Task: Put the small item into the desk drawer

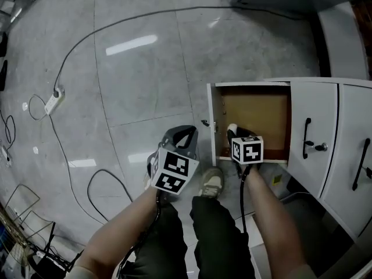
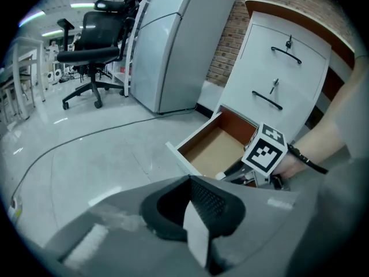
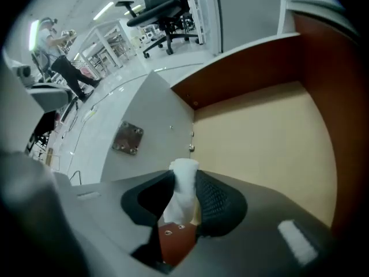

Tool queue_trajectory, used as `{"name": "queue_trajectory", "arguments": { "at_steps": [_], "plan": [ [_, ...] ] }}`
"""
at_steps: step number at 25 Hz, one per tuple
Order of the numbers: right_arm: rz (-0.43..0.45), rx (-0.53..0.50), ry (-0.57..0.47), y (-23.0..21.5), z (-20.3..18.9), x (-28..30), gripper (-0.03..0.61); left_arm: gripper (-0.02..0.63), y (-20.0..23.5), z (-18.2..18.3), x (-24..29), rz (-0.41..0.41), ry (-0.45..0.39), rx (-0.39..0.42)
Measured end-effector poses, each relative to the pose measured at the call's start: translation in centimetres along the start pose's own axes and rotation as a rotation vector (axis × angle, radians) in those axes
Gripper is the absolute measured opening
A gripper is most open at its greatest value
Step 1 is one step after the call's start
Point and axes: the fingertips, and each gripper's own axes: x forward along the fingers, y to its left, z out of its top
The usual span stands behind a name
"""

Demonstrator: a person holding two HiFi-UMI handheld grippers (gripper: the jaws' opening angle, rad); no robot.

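One open drawer (image 1: 256,112): right gripper (image 3: 185,176) fingers over it grasping white item (image 3: 179,194); left gripper (image 2: 190,183) fingers clenched outside

I am in a big office or work room. A black office chair (image 2: 89,53) stands at ten o'clock in my left gripper view. White desks (image 3: 109,53) sit under long ceiling lights (image 2: 85,5). A cable (image 1: 133,18) and a power strip (image 1: 53,102) lie on the grey floor (image 1: 145,86).
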Motion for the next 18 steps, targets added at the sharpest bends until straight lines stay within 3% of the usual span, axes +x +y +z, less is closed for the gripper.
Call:
{"name": "queue_trajectory", "arguments": {
  "at_steps": [3,10,18],
  "plan": [
    [-0.007,-0.022,0.049,-0.3,-1.1,2.0,0.127,0.003,0.6,-1.0,0.8,-0.004,0.011,0.01],
    [-0.019,-0.032,0.058,-0.3,-1.3,2.9,0.155,0.003,1.5,-1.3,0.9,-0.026,0.01,-0.008],
    [-0.009,0.009,-0.016,1.6,1.0,-3.6,0.063,0.003,0.5,2.3,-3.3,-0.03,-0.004,0.002]
  ]
}}
